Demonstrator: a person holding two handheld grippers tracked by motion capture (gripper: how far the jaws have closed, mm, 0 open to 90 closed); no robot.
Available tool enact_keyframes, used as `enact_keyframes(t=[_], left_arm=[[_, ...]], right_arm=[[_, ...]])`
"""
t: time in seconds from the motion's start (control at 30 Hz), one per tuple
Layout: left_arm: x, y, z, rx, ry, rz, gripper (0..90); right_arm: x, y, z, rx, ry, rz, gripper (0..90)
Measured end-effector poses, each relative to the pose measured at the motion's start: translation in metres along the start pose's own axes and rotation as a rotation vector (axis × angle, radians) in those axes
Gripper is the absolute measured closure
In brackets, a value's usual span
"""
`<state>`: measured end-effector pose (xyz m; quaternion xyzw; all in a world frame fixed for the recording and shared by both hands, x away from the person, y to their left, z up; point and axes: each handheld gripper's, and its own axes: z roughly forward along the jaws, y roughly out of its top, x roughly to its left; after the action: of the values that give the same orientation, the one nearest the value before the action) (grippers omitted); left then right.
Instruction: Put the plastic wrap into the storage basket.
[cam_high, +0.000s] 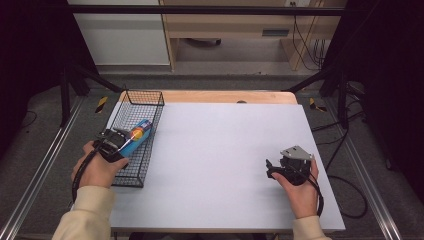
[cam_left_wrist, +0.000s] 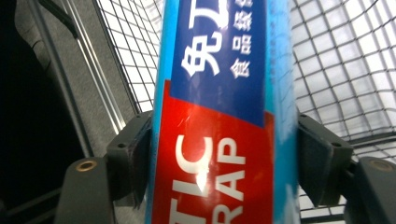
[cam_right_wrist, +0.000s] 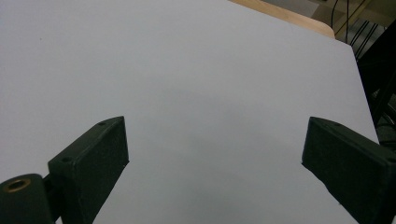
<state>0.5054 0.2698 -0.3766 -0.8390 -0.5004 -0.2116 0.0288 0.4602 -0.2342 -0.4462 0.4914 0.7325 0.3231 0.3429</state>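
Over the wire basket (cam_high: 150, 97), left gripper (cam_left_wrist: 219, 154) jaws clamp a plastic-wrap box (cam_left_wrist: 219, 93) — right gripper (cam_right_wrist: 212, 154) jaws wide.

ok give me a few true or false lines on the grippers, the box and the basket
1. The left gripper is shut on the plastic wrap box. True.
2. The right gripper holds a box. False: its fingers are spread apart over the white table top, holding nothing.
3. The box is over the wire basket. True.
4. The wire basket sits at the table's right side. False: it sits at the left edge.
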Motion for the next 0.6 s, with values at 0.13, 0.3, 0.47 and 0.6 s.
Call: enact_keyframes(t=[0.13,0.3,0.47,0.6], left_arm=[[0.002,-0.001,-0.004,-0.028,0.014,-0.004,27.0],[0.002,-0.003,-0.014,-0.093,0.039,-0.017,18.9],[-0.002,-0.005,-0.031,-0.216,0.037,-0.022,10.9],[-0.008,-0.008,-0.042,-0.298,0.01,-0.014,8.8]], right_arm=[[0.0,0.0,0.0,0.003,-0.001,-0.002,7.2],[-0.001,-0.001,0.0,0.004,-0.002,0.001,7.0],[-0.002,-0.001,-0.001,-0.005,-0.012,0.003,5.3],[-0.001,0.001,-0.001,-0.016,-0.006,0.015,5.1]])
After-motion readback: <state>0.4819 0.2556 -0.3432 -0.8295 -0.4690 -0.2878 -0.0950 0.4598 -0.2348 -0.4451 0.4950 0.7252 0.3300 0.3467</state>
